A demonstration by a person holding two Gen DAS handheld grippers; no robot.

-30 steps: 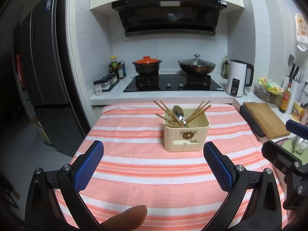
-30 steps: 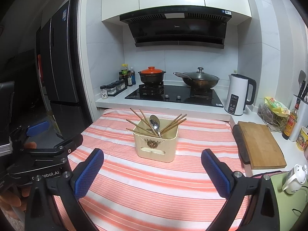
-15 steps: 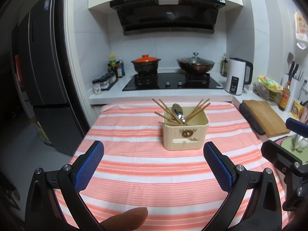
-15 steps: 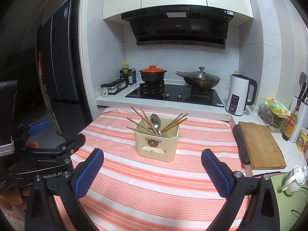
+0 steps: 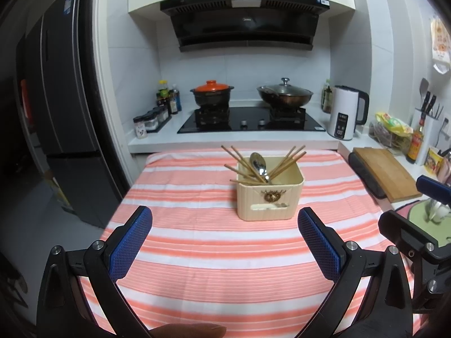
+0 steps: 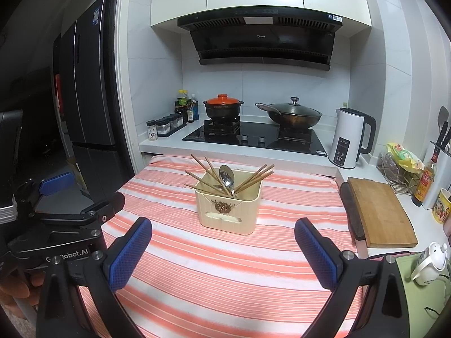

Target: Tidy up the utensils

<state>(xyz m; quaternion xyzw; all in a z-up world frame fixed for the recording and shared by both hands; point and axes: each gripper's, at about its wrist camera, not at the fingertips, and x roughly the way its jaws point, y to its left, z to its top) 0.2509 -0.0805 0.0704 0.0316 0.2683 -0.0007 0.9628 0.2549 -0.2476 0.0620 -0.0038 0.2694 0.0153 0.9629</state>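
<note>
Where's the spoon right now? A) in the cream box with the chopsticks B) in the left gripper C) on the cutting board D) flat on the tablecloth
A: the spoon stands bowl-up in the box among the chopsticks, and both the left gripper and the right gripper are open and empty.

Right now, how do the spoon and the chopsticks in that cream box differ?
The spoon is shiny metal with a broad bowl pointing up; the chopsticks are thin brown sticks. There is one spoon, near the middle; the several chopsticks fan out to both sides. Both lean loosely in the same cream box on the striped cloth.
</note>
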